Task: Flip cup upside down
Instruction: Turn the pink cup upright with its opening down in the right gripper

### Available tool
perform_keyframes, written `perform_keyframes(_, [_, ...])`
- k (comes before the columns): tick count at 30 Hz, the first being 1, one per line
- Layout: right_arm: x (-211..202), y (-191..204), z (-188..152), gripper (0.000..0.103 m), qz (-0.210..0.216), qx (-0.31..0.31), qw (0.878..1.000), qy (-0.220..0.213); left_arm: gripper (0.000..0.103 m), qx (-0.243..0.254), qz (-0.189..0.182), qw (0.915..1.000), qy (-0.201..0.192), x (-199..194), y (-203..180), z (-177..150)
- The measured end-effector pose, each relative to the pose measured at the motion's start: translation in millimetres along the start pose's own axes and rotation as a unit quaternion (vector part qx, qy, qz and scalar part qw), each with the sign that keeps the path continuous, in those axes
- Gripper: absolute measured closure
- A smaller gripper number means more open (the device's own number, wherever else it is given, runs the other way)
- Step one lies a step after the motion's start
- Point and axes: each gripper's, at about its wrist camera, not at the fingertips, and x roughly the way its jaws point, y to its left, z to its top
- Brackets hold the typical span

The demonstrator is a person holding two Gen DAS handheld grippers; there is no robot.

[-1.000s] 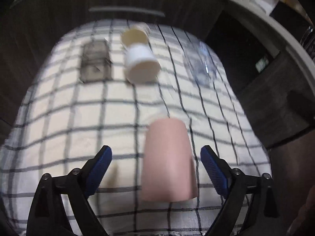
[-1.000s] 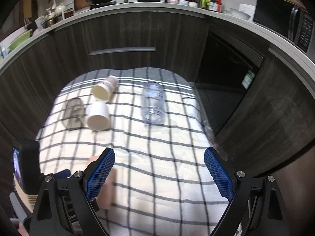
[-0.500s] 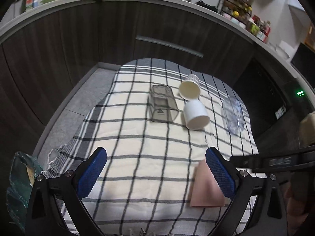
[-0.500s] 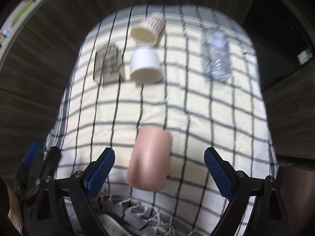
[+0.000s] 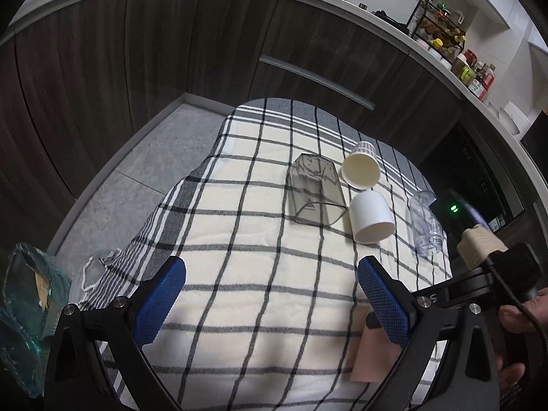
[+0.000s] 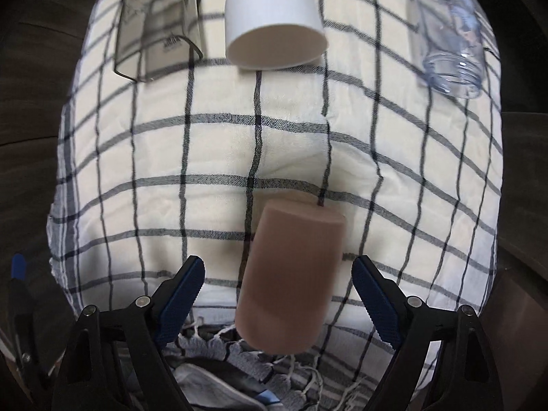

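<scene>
Right gripper (image 6: 278,294) spread wide, jaws either side of the pink cup (image 6: 291,274) but not touching it; gaps visible on both flanks. In the right wrist view the cup sits at about 6 o'clock, at the near fringed edge of the checked cloth (image 6: 219,144), flat closed end facing up and away (it appears to stand mouth-down, though motion blur keeps me from being sure). Judgement: the bracket on the cup's sides suits either a fresh pinch or a release after setting it down; I cannot tell which. Left gripper (image 5: 270,303) likewise spread, holding nothing, hanging over bare cloth; the same pink cup shows only as a sliver at 4 o'clock, behind its right finger. Other vessels lie on their sides toward 12 o'clock, well apart from the pink cup: smoky clear tumbler (image 5: 315,191), paper cup (image 5: 361,169) and white cup (image 5: 371,217) just beside it, clear plastic jar (image 5: 424,222) at 2 o'clock. Surface is soft fabric, slightly rumpled, so a standing cup may rock. Room: dark wood cabinets (image 5: 137,51) with a bar handle, grey floor (image 5: 144,171), spice rack (image 5: 441,37) on the counter above.
</scene>
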Motion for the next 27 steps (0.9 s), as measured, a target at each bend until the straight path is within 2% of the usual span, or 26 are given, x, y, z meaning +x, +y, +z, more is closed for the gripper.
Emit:
perform_keyframes(2, [9,0,7,0.015,-0.009,0.000,1.000,0.022,0.001,0.002,-0.001,1.0000,0.004,5,0,2])
perform_keyframes(5, [23,-4,12,0.022,-0.015,0.008,0.998,0.055,0.001,0.005,-0.002,0.9999,0.009,12,0,3])
perform_keyframes(7, [34,-7,15,0.023,-0.018,0.010,0.997,0.076,0.001,0.006,-0.002,0.9999,0.013,15,0,3])
perform_keyframes(10, [47,-9,17,0.028,-0.021,0.010,0.995,0.092,0.001,0.007,-0.002,0.9997,0.024,23,-1,2])
perform_keyframes(12, [53,-10,18,0.035,-0.019,0.013,0.995,0.096,0.001,0.008,0.000,0.9995,0.030,27,-2,0])
perform_keyframes(20, [48,-20,6,0.036,0.002,0.014,0.998,0.069,0.001,0.021,0.000,0.9994,0.029,24,-9,-2])
perform_keyframes(25, [21,-28,-7,0.036,0.021,0.018,0.999,0.033,0.001,0.023,0.005,0.9996,0.014,14,-12,0])
perform_keyframes(27, [2,-30,-14,0.036,0.032,0.016,0.999,0.003,0.001,0.020,0.009,0.9998,0.002,8,-12,0])
